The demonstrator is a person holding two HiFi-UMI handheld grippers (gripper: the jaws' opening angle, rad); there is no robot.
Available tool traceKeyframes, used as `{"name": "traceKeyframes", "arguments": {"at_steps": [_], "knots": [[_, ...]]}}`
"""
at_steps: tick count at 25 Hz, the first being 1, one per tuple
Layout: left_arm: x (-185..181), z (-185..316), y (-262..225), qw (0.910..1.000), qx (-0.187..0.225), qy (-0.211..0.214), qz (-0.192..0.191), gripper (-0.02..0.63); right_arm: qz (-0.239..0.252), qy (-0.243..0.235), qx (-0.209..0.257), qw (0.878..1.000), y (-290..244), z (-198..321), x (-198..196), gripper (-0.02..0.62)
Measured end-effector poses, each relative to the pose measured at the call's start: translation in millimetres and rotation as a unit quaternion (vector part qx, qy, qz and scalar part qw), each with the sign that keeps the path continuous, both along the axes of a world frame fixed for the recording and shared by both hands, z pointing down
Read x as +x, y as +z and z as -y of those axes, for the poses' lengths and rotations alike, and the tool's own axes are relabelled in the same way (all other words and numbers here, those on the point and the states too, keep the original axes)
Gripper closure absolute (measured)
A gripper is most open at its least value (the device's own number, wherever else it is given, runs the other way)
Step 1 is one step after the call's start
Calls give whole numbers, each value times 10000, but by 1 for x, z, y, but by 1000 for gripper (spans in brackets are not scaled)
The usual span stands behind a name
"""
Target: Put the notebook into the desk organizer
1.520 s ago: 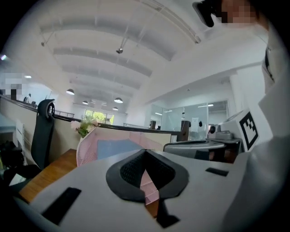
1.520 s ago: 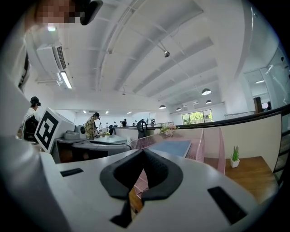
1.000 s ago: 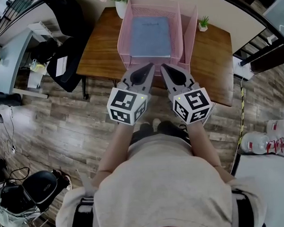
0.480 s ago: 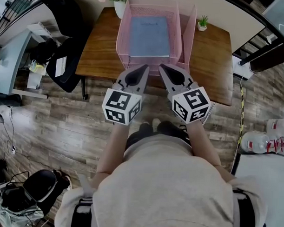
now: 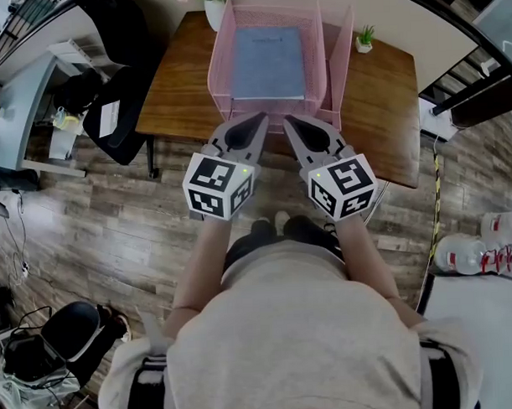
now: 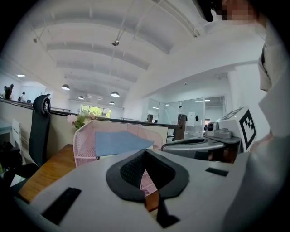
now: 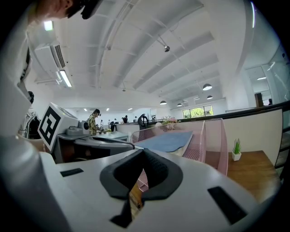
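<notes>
Change: almost nothing over the last second; the left gripper (image 5: 259, 118) has edged slightly left and the right gripper (image 5: 288, 120) has kept its place.
Notebook: the blue notebook (image 5: 270, 63) lies flat inside the pink mesh desk organizer (image 5: 221, 58), as before.
Tools: both pairs of jaws are closed on nothing, tips just before the organizer's front wall.
Reading: placement looks finished; only withdrawal remains.
Surface: brown wooden desk (image 5: 177, 93) with a small potted plant (image 5: 366, 40) near the far right.
Room: plank floor (image 5: 114, 221); black chair (image 5: 110, 112) left of the desk.

A wooden desk (image 5: 172, 93) stood on a plank floor (image 5: 89, 239), a black chair (image 5: 119, 112) at its left, under a white ceiling (image 6: 149, 31).
</notes>
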State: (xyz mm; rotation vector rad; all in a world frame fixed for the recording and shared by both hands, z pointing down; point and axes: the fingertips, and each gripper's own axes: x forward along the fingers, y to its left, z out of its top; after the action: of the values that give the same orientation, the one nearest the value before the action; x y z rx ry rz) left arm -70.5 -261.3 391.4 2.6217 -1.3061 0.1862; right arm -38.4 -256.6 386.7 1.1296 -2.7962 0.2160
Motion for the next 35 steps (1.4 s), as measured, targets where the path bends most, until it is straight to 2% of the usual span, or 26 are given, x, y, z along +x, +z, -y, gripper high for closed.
{"name": "traceKeyframes", "arguments": {"at_steps": [8, 19, 35], "knots": [[3, -1, 3, 9998, -77, 120, -113, 597, 27, -65, -9, 10000, -1, -1, -2, 586], [5, -2, 9, 9999, -120, 84, -10, 597, 25, -52, 16, 10000, -1, 0, 1, 586], [8, -1, 6, 9997, -142, 118, -176, 597, -65, -79, 24, 9999, 0, 0, -1, 586]]}}
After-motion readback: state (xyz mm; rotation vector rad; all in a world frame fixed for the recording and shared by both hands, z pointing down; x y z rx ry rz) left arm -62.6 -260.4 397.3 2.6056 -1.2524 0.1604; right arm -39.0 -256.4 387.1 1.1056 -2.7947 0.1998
